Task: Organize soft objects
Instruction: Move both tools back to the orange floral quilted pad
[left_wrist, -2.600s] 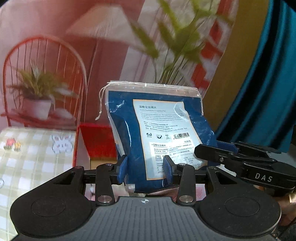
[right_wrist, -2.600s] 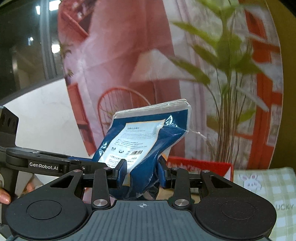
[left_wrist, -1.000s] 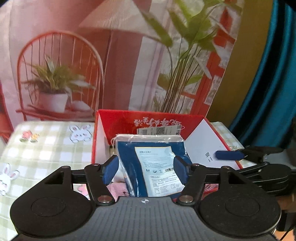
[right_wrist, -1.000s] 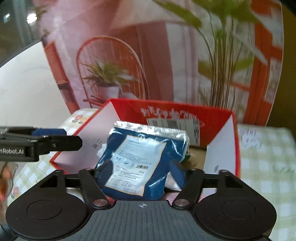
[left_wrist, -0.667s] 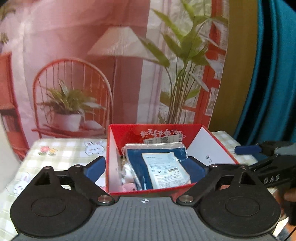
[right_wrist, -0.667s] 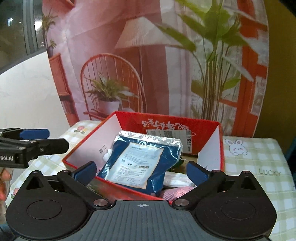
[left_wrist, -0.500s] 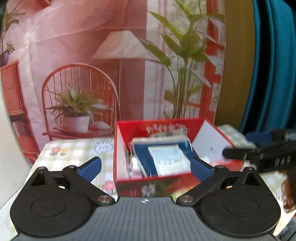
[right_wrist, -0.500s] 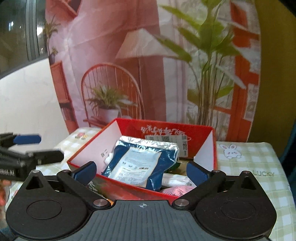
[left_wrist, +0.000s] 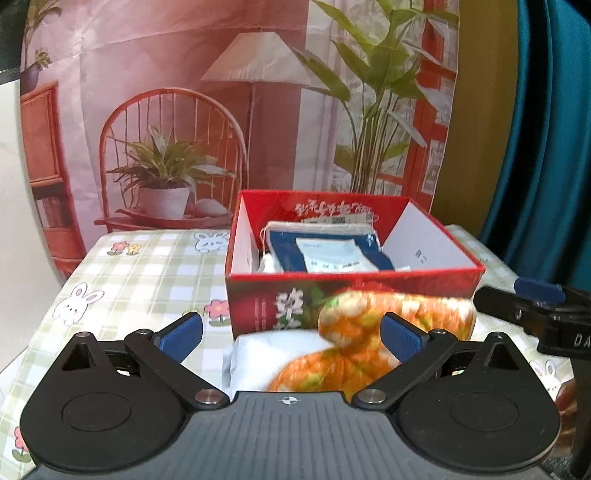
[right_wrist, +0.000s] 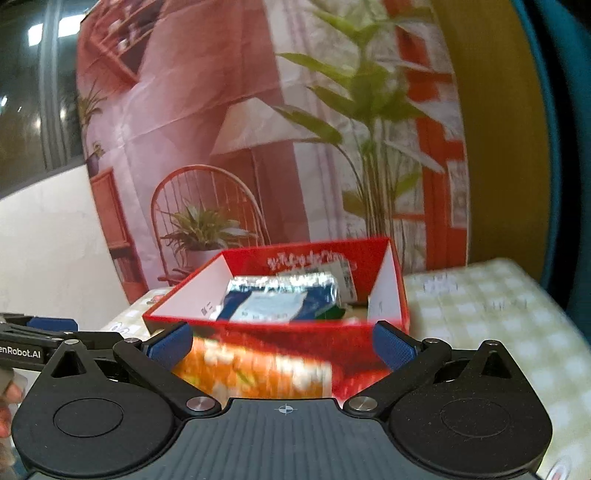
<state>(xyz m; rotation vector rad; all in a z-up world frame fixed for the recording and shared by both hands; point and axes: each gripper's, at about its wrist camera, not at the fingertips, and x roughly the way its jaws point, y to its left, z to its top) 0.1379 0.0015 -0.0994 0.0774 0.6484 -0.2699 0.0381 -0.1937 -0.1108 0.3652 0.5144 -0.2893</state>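
A blue packet with a white label lies inside the open red box on the checked tablecloth; it also shows in the right wrist view in the same box. An orange floral soft item lies in front of the box beside a white soft item. My left gripper is open and empty, its jaws spread wide above these two items. My right gripper is open and empty above the orange item.
The table wears a green checked cloth with rabbit prints. A printed backdrop with a chair and plants hangs behind it. A teal curtain hangs at the right. The right gripper's arm shows at the left view's right edge.
Both grippers let go of the blue packet, which now lies in the red box. Both opened wide and drew back toward me, so the orange and white soft items came into view.
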